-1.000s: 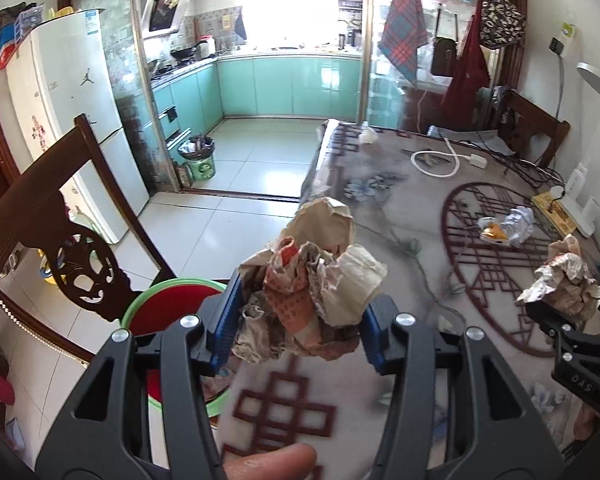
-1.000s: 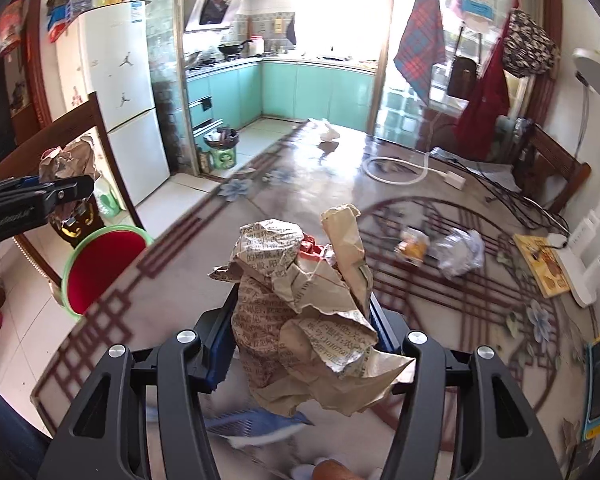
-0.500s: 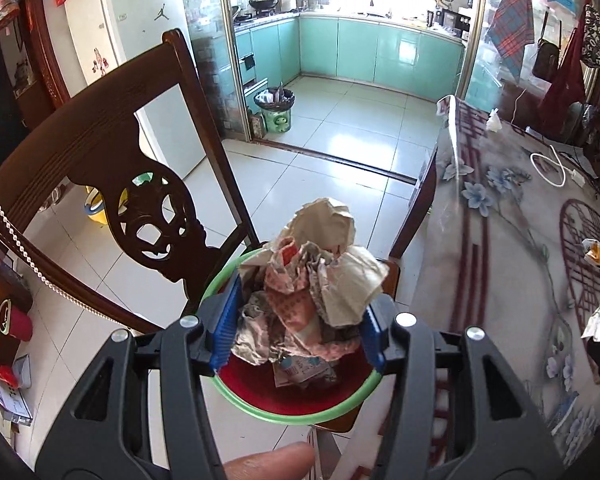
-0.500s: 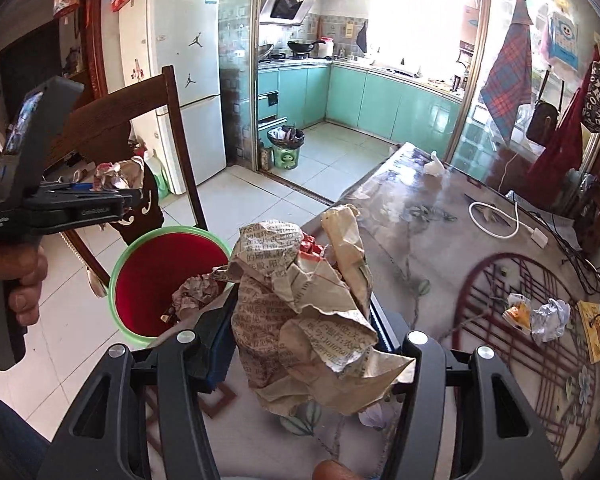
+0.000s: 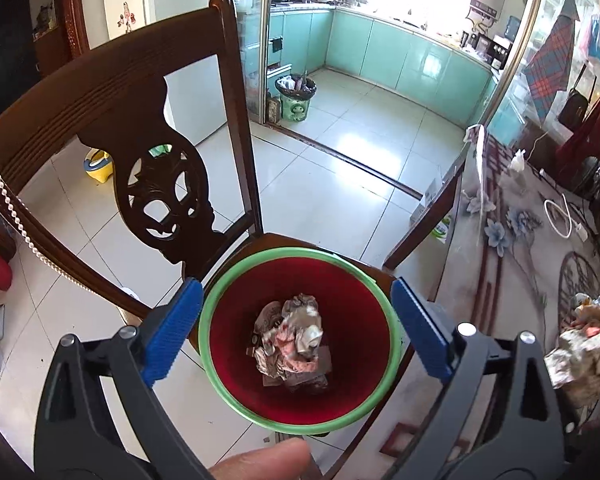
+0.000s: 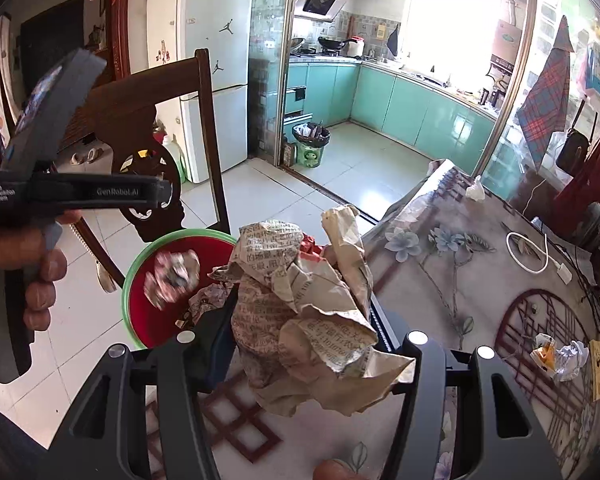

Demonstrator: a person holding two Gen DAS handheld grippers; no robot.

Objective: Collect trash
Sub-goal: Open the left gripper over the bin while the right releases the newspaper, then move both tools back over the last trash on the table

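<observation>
My left gripper (image 5: 296, 320) is open and empty, right above a red bin with a green rim (image 5: 228, 380) that stands on a chair seat. A crumpled paper wad (image 5: 294, 338) lies or falls inside the bin; in the right wrist view the wad (image 6: 172, 276) is blurred in the bin's mouth (image 6: 134, 276). My right gripper (image 6: 304, 332) is shut on a big crumpled newspaper wad (image 6: 300, 308), held over the table edge just right of the bin. The left gripper body (image 6: 76, 194) shows above the bin.
A dark carved wooden chair (image 5: 140, 120) backs the bin. The flowered table (image 6: 460, 264) holds more wrappers (image 6: 556, 354), a tissue (image 6: 476, 192) and a white cable (image 6: 528, 252). A small green bin (image 5: 296, 98) stands by the kitchen doorway. White tiled floor lies to the left.
My left gripper moved from the table to above the red bin, opened and let its paper wad drop in. My right gripper carried its wad left toward the bin.
</observation>
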